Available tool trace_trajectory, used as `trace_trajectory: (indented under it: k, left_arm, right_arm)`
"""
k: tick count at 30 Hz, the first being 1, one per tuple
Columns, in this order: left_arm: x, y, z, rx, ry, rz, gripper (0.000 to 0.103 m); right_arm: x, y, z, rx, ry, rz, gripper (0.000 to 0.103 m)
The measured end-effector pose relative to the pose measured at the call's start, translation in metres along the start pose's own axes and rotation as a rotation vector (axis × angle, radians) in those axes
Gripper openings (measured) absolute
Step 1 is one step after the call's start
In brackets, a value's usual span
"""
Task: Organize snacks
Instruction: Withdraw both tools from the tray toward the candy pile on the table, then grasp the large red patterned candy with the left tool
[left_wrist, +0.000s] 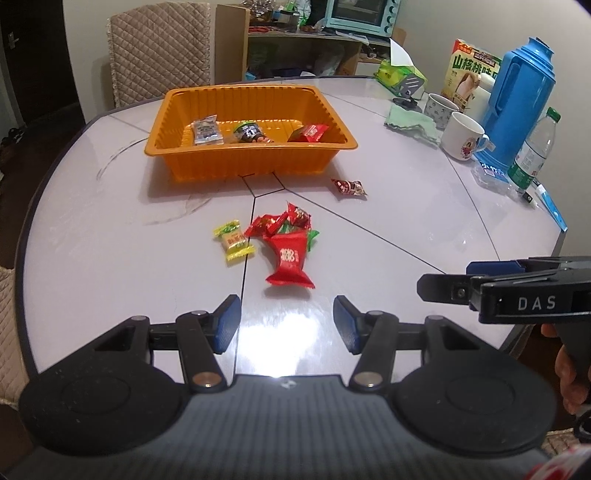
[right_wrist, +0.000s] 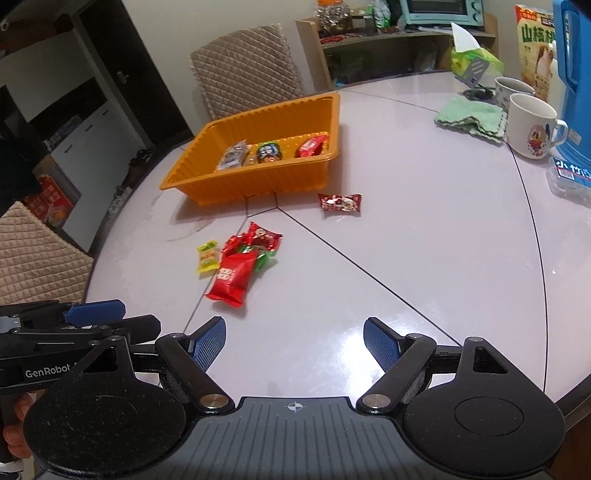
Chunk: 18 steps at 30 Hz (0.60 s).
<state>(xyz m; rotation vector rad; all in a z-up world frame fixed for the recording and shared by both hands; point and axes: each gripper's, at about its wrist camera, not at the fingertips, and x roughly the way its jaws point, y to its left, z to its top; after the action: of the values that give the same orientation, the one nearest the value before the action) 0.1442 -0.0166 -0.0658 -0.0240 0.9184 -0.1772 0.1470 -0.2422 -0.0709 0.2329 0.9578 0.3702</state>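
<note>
The orange tray (left_wrist: 255, 162) sits toward the far side of the counter (left_wrist: 388, 236) as the collecting bin, and three snacks already lie along its near wall: a silvery packet (left_wrist: 207, 130), a dark packet (left_wrist: 248, 133) and a red packet (left_wrist: 309, 133). The rest wait loose on the counter in front of it, so the sorting looks partly done. A yellow candy (left_wrist: 233, 240) lies just beside a small heap of red and green wrappers; the big red packet (left_wrist: 290, 260) is on the near side of the heap, which seems to hold about four pieces, though the overlap hides the exact count. One dark red candy (left_wrist: 349, 187) lies apart, nearer the tray's right corner.

The left gripper (left_wrist: 287, 325) hovers low, jaws wide and empty, aimed at the big red packet. The right gripper (right_wrist: 294, 347) is likewise spread wide and holds nothing, waiting alongside.
</note>
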Motion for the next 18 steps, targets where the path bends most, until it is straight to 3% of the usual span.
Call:
trace_trajectory:
  k: [14, 18]
  left_arm:
    - [0.066, 0.002, 0.025, 0.043, 0.047, -0.025, 0.051]
    - [0.084, 0.004, 0.029, 0.027, 0.052, -0.028, 0.045]
  right_arm:
    - [0.025, -0.024, 0.014, 0.083, 0.002, -0.076, 0.081]
    - [0.030, -0.029, 0.018, 0.100, -0.002, -0.087, 0.081]
